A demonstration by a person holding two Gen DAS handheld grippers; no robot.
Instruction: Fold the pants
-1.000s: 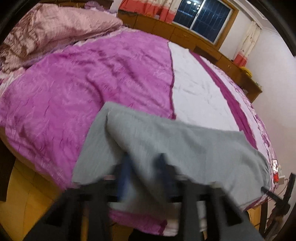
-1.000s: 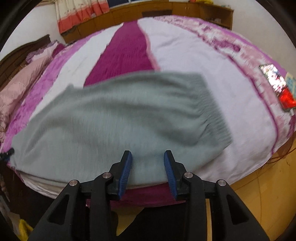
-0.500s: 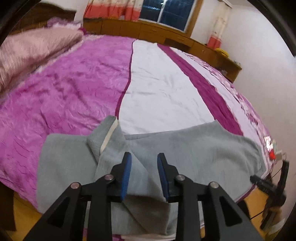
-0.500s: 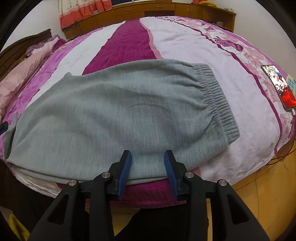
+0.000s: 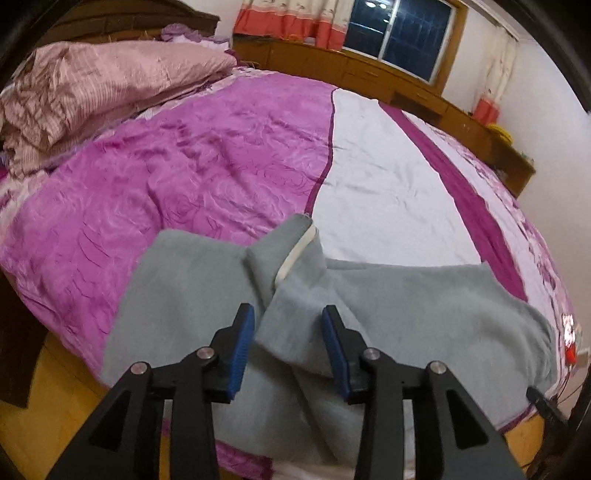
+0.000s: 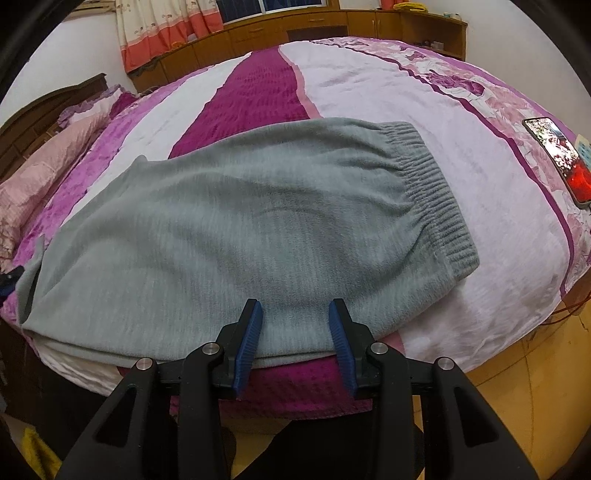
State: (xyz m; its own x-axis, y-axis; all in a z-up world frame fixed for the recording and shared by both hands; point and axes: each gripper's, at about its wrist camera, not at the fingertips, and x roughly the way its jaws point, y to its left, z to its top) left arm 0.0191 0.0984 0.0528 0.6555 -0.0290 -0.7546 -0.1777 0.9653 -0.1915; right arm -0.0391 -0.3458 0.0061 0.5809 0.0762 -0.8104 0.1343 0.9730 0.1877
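The grey pants point(image 6: 258, 236) lie across the near edge of the bed, folded over along their length, with the ribbed waistband point(image 6: 439, 206) at the right. In the left wrist view the leg end point(image 5: 207, 295) is crumpled and one cuff point(image 5: 295, 247) is turned up, showing a white lining. My left gripper point(image 5: 288, 343) is open and empty, just above the crumpled leg end. My right gripper point(image 6: 295, 336) is open and empty, at the near edge of the pants close to the waist.
The bed point(image 5: 221, 166) has a magenta, white and floral cover. A pink quilt point(image 5: 92, 85) is heaped at the head end. A lit phone point(image 6: 557, 155) lies on the right side of the bed. Wooden cabinets point(image 6: 332, 29) stand behind; yellow floor point(image 6: 517, 369) lies below the bed's edge.
The left gripper let go of the leg, which dropped onto the bed in a crumpled fold, and pulled back slightly. The right gripper stayed open at the pants' near edge.
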